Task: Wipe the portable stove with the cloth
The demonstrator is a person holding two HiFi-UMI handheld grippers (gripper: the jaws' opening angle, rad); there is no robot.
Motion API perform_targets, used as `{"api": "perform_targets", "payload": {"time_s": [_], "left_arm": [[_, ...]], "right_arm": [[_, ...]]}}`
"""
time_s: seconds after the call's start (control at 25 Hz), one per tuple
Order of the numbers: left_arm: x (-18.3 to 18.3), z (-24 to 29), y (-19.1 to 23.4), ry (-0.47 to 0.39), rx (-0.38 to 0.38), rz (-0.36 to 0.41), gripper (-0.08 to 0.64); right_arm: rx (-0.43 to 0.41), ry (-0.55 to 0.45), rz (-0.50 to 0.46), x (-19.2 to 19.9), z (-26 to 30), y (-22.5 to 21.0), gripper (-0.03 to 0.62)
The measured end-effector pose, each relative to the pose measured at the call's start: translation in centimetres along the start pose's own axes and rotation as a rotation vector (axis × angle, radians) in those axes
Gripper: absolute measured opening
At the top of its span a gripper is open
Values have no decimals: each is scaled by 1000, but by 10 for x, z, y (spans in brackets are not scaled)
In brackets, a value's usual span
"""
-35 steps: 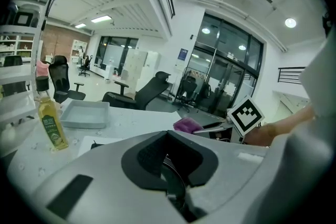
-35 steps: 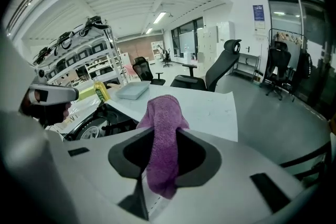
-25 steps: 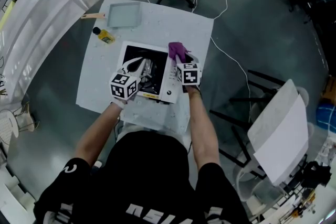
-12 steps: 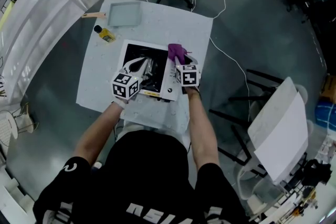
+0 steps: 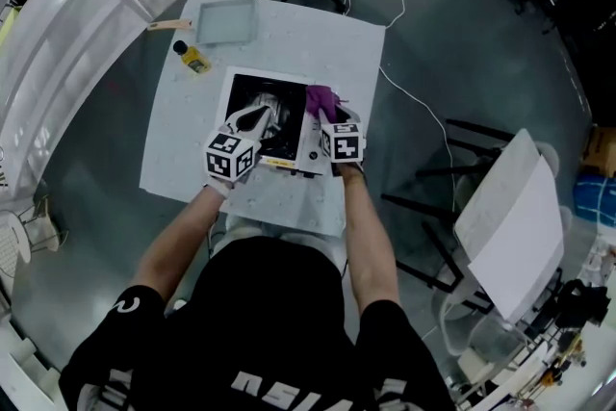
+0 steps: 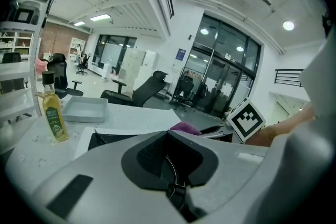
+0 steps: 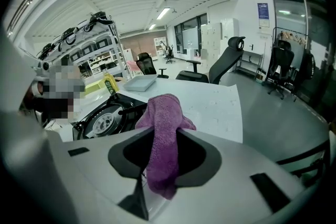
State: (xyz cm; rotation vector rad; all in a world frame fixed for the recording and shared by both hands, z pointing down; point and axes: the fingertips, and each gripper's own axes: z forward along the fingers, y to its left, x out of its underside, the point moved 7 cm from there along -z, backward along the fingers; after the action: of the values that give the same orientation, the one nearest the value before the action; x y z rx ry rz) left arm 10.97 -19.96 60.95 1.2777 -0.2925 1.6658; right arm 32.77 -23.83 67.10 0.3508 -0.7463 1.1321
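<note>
Cloth (image 7: 163, 128), purple and bunched, sits pinched in the right hand-held gripper (image 5: 327, 118), whose jaws are narrowed on it; a tuft stands out ahead of them and a tail hangs below. In the head view the cloth lies at the right edge of the stove (image 5: 265, 115), on the pale strip beside the black top. The move ahead turns on 1 relation: from this hand-held gripper the unwiped black top and its round burner (image 7: 102, 119) lie to the left and slightly ahead, so my judgement is that the wiping stroke should run leftward across the stove rather than away from the person.

The stove rests near the middle of the tabletop (image 5: 318, 34), and its length seems to run from the person's left to right, though it is close to square in the head view. The left hand-held gripper (image 5: 252, 117) hovers over the near left part of the black top. Its jaws look drawn together with nothing between them, and it lies in the path of a full leftward sweep
</note>
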Motion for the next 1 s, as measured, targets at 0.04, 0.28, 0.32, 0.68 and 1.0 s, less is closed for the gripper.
{"api": "perform_targets", "payload": {"time_s": [0.04, 0.28, 0.32, 0.68, 1.0], "left_arm": [[1, -2, -1, 1, 4, 1, -2], [9, -13, -3, 6, 32, 7, -2], [10, -15, -4, 8, 38, 8, -2], [20, -37, -4, 27, 85, 32, -2], [28, -53, -7, 36, 124, 49, -2]], "right_arm": [[0, 4, 2, 3, -2, 2, 104], [19, 16, 16, 23, -13, 15, 105], [24, 15, 19, 25, -16, 17, 104], [64, 17, 52, 51, -35, 38, 106], [107, 12, 80, 72, -56, 56, 106]]}}
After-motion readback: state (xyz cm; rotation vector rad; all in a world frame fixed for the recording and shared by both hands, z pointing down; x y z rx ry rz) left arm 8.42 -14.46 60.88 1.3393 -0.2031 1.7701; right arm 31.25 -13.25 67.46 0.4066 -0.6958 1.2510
